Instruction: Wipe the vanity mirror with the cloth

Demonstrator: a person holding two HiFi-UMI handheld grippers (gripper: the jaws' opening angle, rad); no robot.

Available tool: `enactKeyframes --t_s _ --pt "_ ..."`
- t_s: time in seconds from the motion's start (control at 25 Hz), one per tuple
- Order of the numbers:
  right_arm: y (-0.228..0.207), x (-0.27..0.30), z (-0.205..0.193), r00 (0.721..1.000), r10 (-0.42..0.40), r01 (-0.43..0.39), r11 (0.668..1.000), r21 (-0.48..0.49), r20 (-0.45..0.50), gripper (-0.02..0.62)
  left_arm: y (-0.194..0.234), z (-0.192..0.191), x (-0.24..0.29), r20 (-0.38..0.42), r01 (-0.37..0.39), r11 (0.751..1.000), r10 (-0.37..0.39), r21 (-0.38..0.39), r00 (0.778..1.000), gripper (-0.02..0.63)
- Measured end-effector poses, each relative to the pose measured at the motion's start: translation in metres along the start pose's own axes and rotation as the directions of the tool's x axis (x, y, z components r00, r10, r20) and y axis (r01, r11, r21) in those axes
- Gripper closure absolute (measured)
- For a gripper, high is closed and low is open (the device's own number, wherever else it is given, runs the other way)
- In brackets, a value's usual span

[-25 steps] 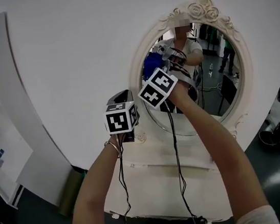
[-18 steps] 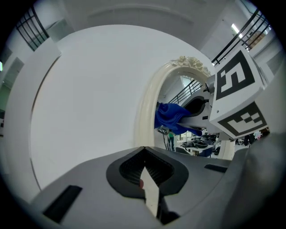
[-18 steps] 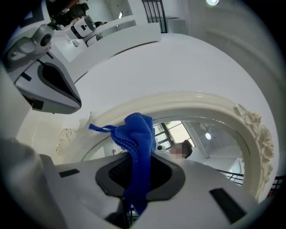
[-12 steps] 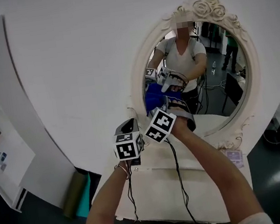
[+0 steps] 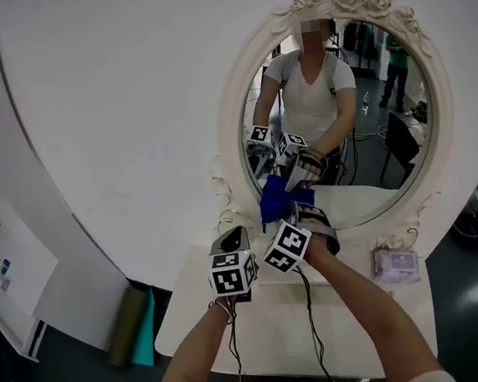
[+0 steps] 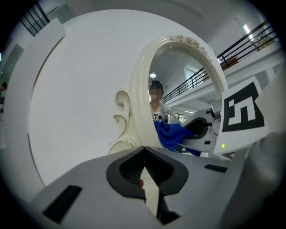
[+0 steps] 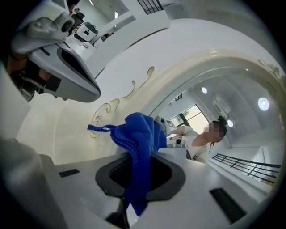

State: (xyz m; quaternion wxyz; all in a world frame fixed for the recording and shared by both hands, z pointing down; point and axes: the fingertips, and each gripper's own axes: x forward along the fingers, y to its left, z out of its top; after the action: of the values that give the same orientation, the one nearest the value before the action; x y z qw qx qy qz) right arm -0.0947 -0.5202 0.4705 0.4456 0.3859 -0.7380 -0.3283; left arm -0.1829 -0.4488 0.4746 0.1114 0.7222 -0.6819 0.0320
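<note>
Holding the blue cloth (image 5: 277,200) in the right tongs (image 5: 294,215), I see the jaws clamped on its bunched middle, with a fold hanging out below them and a loose loop sticking out to the left in the right gripper view (image 7: 138,134). The left tongs (image 5: 232,241) are closed on nothing; in their own view the pads meet (image 6: 145,172) with only the white tabletop (image 5: 354,319) beyond.

The vanity mirror (image 5: 342,109) stands at the far edge of the tabletop against the wall, an oval with its long axis upright. The cloth sits at the lower left of the glass, just inside the ornate cream frame (image 5: 231,134). It looks to be at the glass, though I cannot tell whether it presses on it.

From the cloth, almost all the glass lies up and to the right. The right hand is the nearer one; the left hangs back, nearer me and left of the frame. I judge the wipe should run upward along the oval.
</note>
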Motion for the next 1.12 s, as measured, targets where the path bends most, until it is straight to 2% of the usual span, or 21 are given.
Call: enactKeyframes --t_s 0.28,0.4,0.52,0.68,0.8,0.92,1.12 --pt "0.03 0.011 -0.038 0.997 0.074 -0.072 0.994 0.087 -0.028 0.529 -0.013 -0.036 0.007 -0.049 0.01 1.0 -0.01 -0.008 0.999 0.601" --pt "0.023 0.004 -0.041 0.998 0.062 -0.06 0.994 0.089 -0.017 0.529 -0.021 -0.041 0.008 -0.061 0.019 1.0 -0.019 -0.003 0.998 0.601" --pt "0.003 -0.011 -0.037 0.999 0.041 -0.041 0.996 0.082 0.005 0.529 -0.03 -0.028 0.008 -0.048 0.029 1.0 -0.029 0.007 0.998 0.6" --pt "-0.038 -0.037 -0.034 1.0 0.003 -0.005 0.998 0.069 0.019 0.529 -0.049 0.013 0.006 0.004 0.038 0.999 -0.038 0.039 0.999 0.601" --pt "-0.079 -0.06 -0.029 0.998 -0.06 0.06 0.998 0.018 0.021 0.529 -0.068 0.057 0.001 0.067 0.062 0.996 -0.067 0.071 0.996 0.601" --pt "-0.135 -0.09 -0.02 0.988 -0.148 0.15 0.987 -0.049 0.031 0.529 -0.09 0.106 -0.004 0.131 0.091 0.989 -0.107 0.119 0.986 0.601" --pt "-0.227 -0.148 0.013 0.97 -0.225 0.233 0.969 -0.086 0.094 0.529 -0.116 0.19 -0.008 0.197 0.114 0.979 -0.147 0.171 0.969 0.6"
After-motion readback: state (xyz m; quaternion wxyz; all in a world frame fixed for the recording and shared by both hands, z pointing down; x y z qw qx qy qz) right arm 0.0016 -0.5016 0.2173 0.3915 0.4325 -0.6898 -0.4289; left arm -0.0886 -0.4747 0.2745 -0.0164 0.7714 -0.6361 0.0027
